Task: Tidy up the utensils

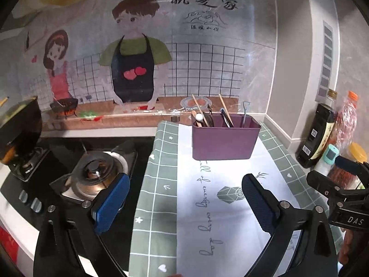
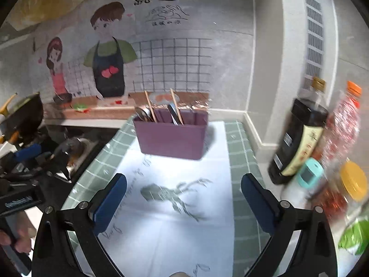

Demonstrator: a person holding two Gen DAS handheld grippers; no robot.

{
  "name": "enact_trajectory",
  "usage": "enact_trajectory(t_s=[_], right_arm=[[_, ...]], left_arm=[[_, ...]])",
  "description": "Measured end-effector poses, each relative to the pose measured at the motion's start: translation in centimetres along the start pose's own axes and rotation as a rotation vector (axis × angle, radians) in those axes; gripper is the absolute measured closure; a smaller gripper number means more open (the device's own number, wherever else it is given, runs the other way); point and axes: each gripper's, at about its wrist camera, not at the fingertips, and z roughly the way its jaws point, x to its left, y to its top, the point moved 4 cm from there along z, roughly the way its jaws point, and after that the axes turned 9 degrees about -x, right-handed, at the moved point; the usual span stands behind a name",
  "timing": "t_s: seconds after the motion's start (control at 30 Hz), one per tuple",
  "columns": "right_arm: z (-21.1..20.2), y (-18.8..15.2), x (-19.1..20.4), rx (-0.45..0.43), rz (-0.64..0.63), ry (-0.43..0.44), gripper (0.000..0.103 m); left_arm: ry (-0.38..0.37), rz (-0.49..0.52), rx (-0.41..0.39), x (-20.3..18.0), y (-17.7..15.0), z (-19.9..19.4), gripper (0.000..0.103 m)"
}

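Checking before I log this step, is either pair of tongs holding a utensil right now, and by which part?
Nothing is held. The left tongs and right tongs both stand open and empty; the utensils sit in the purple holder.

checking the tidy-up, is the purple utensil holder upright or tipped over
Upright. The purple utensil holder stands flat on the cloth, open top up, with chopsticks sticking up out of it.
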Motion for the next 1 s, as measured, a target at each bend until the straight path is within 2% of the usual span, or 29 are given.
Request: enact_trajectory(t_s=[0.1, 0.27, 0.47, 1.0], right_arm=[[-0.9, -0.7, -0.2, 0.010, 0.024, -0.011, 0.004], [-2.4, -0.8, -0.1, -0.022, -0.002, -0.037, 0.004], [-3.3, -0.2, -0.5, -0.053, 0.009, -0.021, 0.004], [-3.6, -0.5, -0.3, -0.046, 0.014, -0.002, 0.004]], left_arm=[[0.002, 0.008, -0.016, -0.3, -0.2, -1.1, 0.003], [-0.001, 0.009, -0.012, -0.9, -0.4, -1.9, 0.002], [0.012, 0.019, -0.024, -1.3, -0.4, -2.7, 0.002], [0.017, 0.026, -0.026, -1.3, -0.4, -3.4, 0.002]])
